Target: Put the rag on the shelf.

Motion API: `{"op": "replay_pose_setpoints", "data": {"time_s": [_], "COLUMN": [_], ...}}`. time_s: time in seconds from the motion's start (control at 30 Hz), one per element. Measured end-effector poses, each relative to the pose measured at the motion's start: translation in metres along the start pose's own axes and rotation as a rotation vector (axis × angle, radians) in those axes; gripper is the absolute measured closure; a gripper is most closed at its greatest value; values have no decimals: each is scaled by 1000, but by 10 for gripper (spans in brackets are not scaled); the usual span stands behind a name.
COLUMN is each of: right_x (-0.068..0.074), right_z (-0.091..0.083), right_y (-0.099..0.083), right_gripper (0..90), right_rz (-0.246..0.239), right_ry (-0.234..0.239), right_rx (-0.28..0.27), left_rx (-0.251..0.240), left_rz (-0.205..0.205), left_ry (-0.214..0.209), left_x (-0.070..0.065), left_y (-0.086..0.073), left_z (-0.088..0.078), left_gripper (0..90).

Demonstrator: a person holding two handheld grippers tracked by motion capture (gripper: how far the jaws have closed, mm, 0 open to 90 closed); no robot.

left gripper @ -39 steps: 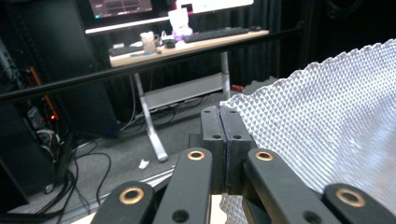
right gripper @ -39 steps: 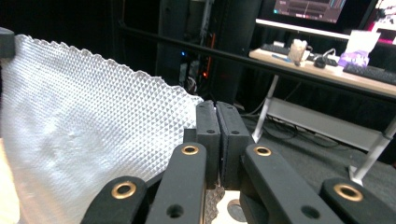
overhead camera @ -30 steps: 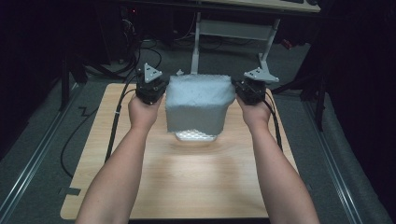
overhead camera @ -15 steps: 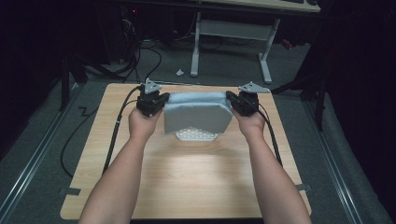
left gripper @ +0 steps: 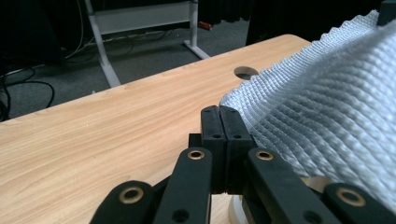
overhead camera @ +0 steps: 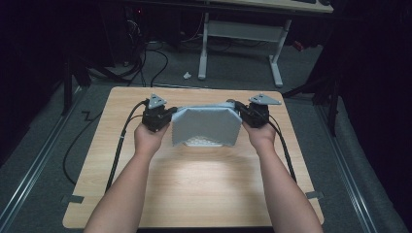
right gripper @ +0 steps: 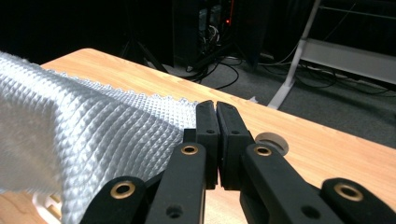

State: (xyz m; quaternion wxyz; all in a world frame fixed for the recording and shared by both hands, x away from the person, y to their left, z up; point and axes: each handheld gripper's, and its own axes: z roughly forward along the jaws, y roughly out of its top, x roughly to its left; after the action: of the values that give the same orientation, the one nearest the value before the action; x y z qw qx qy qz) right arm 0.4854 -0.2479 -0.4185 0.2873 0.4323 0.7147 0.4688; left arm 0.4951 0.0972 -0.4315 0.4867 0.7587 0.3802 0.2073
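A pale grey waffle-weave cloth [overhead camera: 206, 125] hangs stretched between my two grippers, low over the wooden table [overhead camera: 194, 189]. My left gripper [overhead camera: 167, 116] is shut on the cloth's left corner, and in the left gripper view the cloth [left gripper: 327, 107] spreads right from the closed jaws [left gripper: 219, 112]. My right gripper [overhead camera: 241, 112] is shut on the right corner; the cloth [right gripper: 84, 130] runs left from its closed jaws [right gripper: 216, 108]. A white perforated object [overhead camera: 204, 142] lies on the table under the cloth, mostly hidden.
A round cable hole [left gripper: 246, 72] sits near the table's far edge. Black cables [overhead camera: 121, 145] trail from both grippers over the tabletop. A white desk frame [overhead camera: 238, 34] and floor cables stand beyond the table. Bare wood lies in front of the cloth.
Both hands have come down with the cloth held between them. The cloth now hangs lower and flatter over the white object.
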Motion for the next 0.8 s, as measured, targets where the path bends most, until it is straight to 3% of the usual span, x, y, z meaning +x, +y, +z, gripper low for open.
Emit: {"op": "replay_pose_setpoints", "data": {"time_s": [0.4,0.8], "right_x": [5,14], "right_z": [2,9], "right_y": [-14,-24], "right_gripper": [894,894], "right_rz": [3,-2], "right_ry": [26,52], "right_rx": [18,37], "left_rx": [-6,23], "left_rz": [-45,-17], "left_ry": [-43,-44], "left_x": [-1,-8], "left_y": [-20,-31], "left_z": [0,1], "left_gripper": [898,898]}}
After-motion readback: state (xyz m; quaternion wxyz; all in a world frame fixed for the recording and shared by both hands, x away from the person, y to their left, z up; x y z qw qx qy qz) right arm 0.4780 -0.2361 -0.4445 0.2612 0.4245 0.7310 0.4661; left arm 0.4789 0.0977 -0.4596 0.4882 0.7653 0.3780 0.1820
